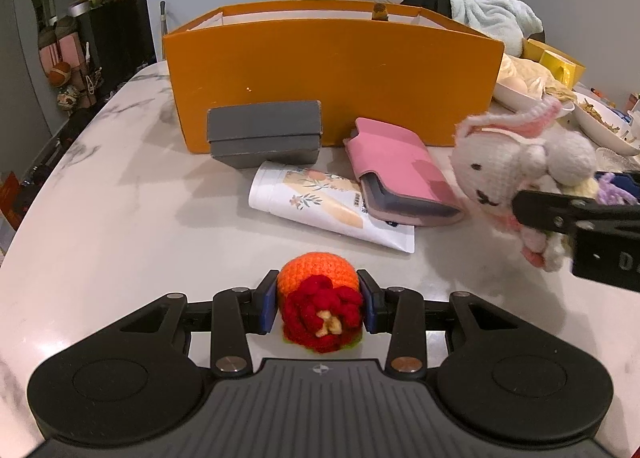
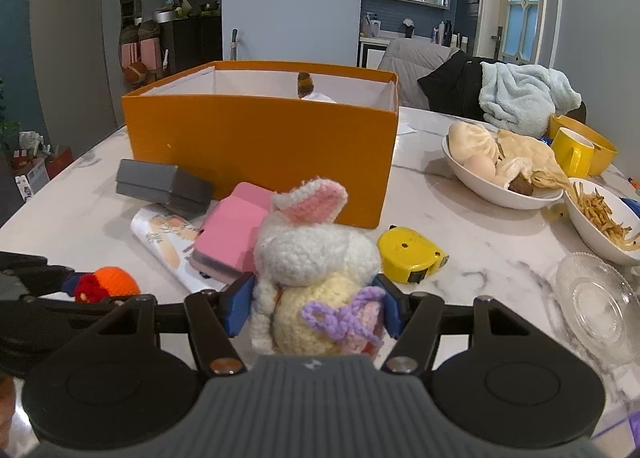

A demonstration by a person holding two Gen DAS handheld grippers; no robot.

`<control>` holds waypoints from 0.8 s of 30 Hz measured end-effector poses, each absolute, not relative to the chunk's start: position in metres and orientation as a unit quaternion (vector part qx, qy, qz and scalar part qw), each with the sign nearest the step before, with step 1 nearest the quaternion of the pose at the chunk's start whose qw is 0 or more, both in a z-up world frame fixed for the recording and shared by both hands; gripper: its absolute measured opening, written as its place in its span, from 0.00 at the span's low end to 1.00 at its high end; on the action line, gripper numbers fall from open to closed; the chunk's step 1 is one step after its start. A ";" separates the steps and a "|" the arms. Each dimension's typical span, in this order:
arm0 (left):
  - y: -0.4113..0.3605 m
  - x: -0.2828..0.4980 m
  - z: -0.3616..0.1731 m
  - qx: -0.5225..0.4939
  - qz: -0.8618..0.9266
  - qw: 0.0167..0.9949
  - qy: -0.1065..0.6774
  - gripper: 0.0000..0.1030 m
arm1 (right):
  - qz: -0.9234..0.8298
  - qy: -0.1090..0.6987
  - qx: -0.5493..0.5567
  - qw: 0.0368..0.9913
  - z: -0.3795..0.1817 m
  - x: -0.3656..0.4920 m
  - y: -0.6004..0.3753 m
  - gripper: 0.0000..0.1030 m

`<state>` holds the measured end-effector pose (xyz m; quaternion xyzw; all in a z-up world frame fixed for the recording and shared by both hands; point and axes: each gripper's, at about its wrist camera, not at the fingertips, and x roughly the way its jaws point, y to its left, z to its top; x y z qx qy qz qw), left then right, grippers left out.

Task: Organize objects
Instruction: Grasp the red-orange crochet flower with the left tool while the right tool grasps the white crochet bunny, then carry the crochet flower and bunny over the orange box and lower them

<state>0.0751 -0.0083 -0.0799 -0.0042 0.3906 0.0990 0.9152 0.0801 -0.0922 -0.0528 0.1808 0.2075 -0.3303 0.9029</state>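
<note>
My left gripper point(image 1: 319, 303) is shut on an orange and red crocheted toy point(image 1: 320, 302), low over the marble table point(image 1: 100, 226). My right gripper point(image 2: 316, 308) is shut on a white crocheted bunny point(image 2: 316, 254) with pink ears and a purple bow, held above the table. The bunny also shows at the right of the left wrist view point(image 1: 516, 174). The orange toy shows in the right wrist view point(image 2: 108, 284). An open orange box point(image 1: 332, 74) stands behind, also in the right wrist view point(image 2: 260, 146).
A grey box point(image 1: 266, 132), a pink case point(image 1: 400, 174) and a white printed tube point(image 1: 320, 206) lie before the orange box. A yellow tape measure point(image 2: 412, 256), food bowls point(image 2: 500, 194), a glass dish point(image 2: 592, 298) and a yellow mug point(image 2: 572, 156) sit to the right.
</note>
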 end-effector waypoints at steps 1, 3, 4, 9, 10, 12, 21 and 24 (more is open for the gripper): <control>-0.008 0.074 -0.079 -0.004 0.100 0.915 0.390 0.45 | -0.331 0.208 0.181 0.903 -0.052 0.078 -0.089 0.63; -0.007 0.073 -0.078 -0.003 0.101 0.916 0.389 0.45 | -0.330 0.208 0.181 0.903 -0.051 0.074 -0.084 0.63; -0.007 0.072 -0.077 -0.003 0.101 0.916 0.389 0.45 | -0.329 0.208 0.182 0.903 -0.050 0.072 -0.082 0.63; -0.005 0.070 -0.075 -0.003 0.103 0.915 0.389 0.45 | -0.326 0.206 0.185 0.904 -0.047 0.063 -0.073 0.63; -0.004 0.069 -0.074 -0.003 0.104 0.915 0.389 0.45 | -0.326 0.206 0.185 0.904 -0.046 0.061 -0.072 0.63; -0.003 0.068 -0.073 -0.002 0.104 0.915 0.389 0.45 | -0.325 0.205 0.185 0.904 -0.043 0.058 -0.069 0.63; -0.003 0.064 -0.060 0.006 0.103 0.916 0.387 0.45 | -0.308 0.192 0.195 0.911 -0.024 0.043 -0.062 0.63; -0.004 0.064 -0.055 0.009 0.100 0.917 0.385 0.45 | -0.303 0.190 0.191 0.914 -0.016 0.040 -0.059 0.63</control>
